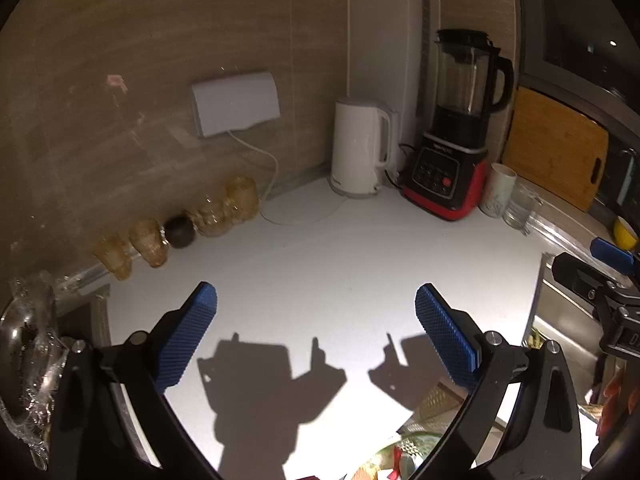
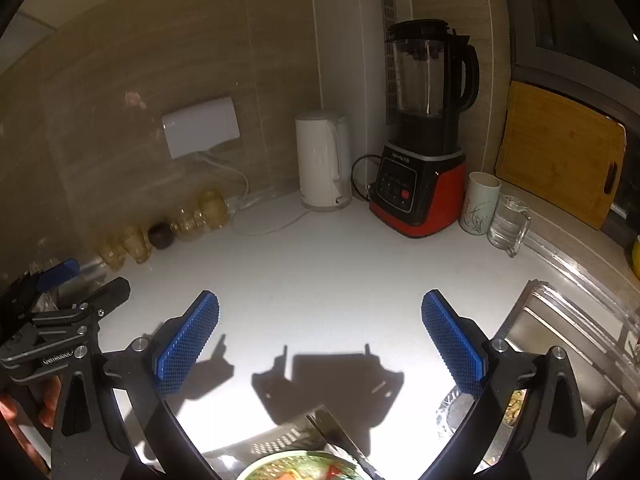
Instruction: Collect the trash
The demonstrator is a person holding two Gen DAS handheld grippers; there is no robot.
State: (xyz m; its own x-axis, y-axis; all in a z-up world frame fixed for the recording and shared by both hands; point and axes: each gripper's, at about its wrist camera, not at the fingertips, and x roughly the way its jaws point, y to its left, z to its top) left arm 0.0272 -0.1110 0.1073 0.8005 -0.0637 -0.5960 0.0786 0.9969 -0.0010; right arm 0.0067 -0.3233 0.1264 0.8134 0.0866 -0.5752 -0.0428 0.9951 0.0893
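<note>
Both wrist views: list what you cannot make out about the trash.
- Printed packet, right wrist view: cut off by the bottom edge; its kind is unclear.
- Crumpled clear plastic, left wrist view: half hidden by the left tongs' arm and the dark rim.
- Clear wrapper, right wrist view: partly behind a finger of the right tongs.
- Red scraps, left wrist view: blurred, at the edge.

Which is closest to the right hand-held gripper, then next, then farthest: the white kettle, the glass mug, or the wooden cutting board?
Going by the right wrist view, from the right hand-held gripper:
1. Glass mug, front right on the counter.
2. White kettle, back at the wall, slightly left.
3. Wooden cutting board, leaning far right, behind the mug.
</note>
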